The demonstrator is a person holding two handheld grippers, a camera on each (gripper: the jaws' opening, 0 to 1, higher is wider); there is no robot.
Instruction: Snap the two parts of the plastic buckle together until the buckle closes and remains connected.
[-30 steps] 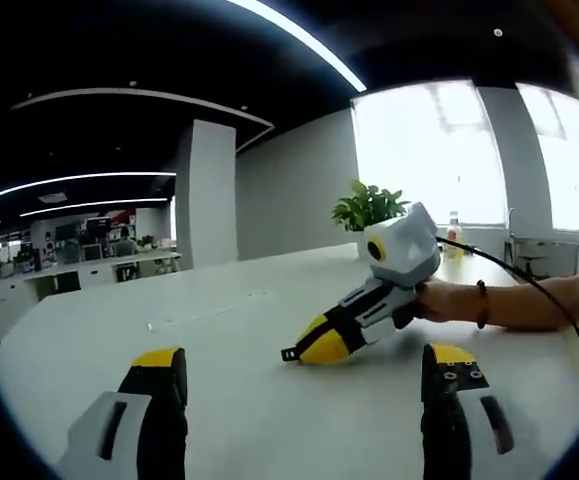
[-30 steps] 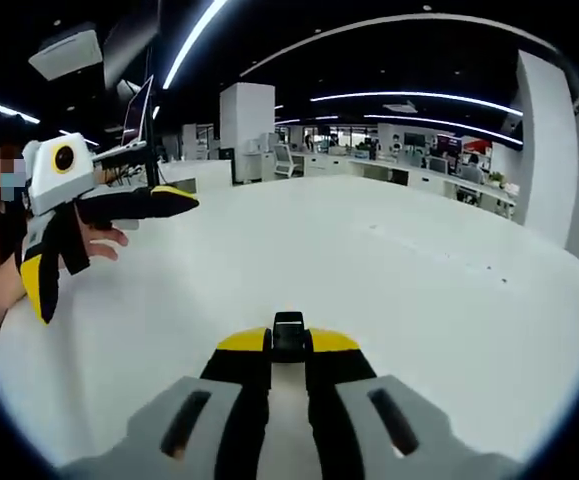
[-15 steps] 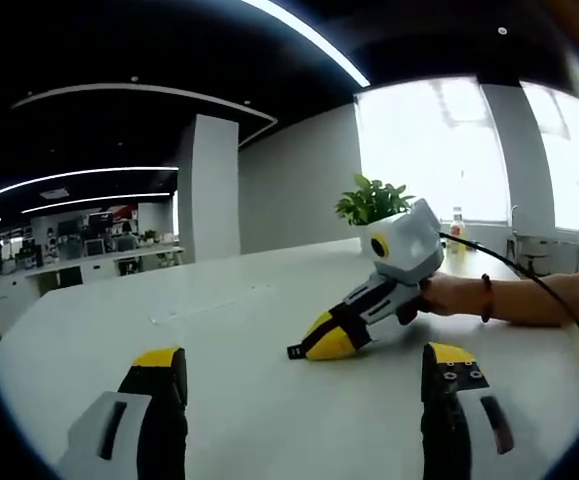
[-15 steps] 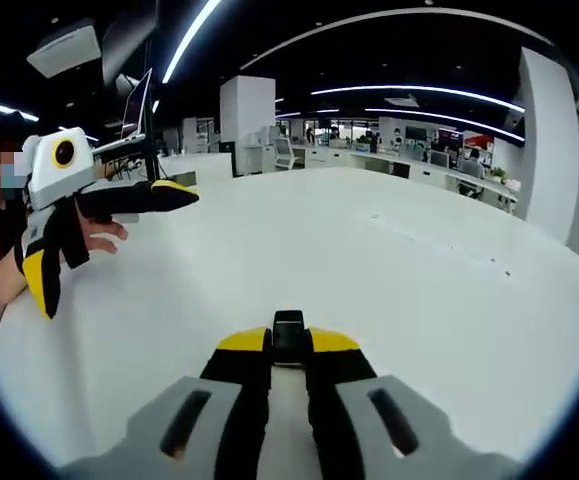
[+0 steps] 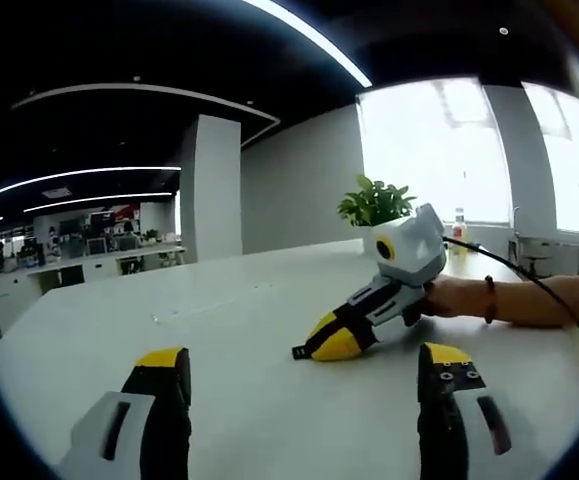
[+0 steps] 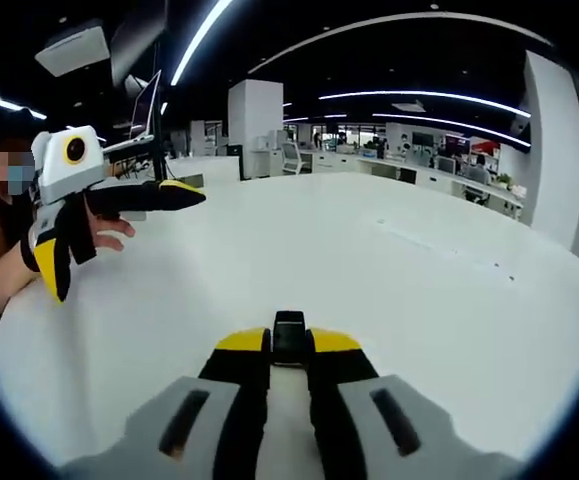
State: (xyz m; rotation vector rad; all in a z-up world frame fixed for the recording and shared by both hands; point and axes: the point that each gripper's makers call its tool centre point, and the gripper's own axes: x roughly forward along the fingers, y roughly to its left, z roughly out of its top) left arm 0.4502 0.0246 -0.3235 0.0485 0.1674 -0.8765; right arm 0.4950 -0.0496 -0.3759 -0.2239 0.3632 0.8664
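A small black buckle part (image 6: 289, 336) sticks out between the yellow-tipped fingers of my right gripper (image 6: 289, 345), which is shut on it low over the white table (image 6: 419, 280). In the left gripper view that same right gripper (image 5: 321, 347) lies near the table with the black buckle part (image 5: 299, 352) at its tip, held by a person's hand (image 5: 451, 296). My left gripper (image 5: 304, 372) stands wide open with nothing between its fingers. From the right gripper view, the left gripper (image 6: 129, 246) hangs open at the upper left over a hand.
A potted plant (image 5: 374, 204) and a bottle (image 5: 459, 224) stand at the table's far side by the windows. A black cable (image 5: 529, 285) runs over the person's forearm. A laptop (image 6: 143, 106) on a stand sits behind the left gripper. The white table stretches wide ahead.
The right gripper sits slightly further right in the left gripper view. The left gripper sits a little higher in the right gripper view. Both grips are unchanged.
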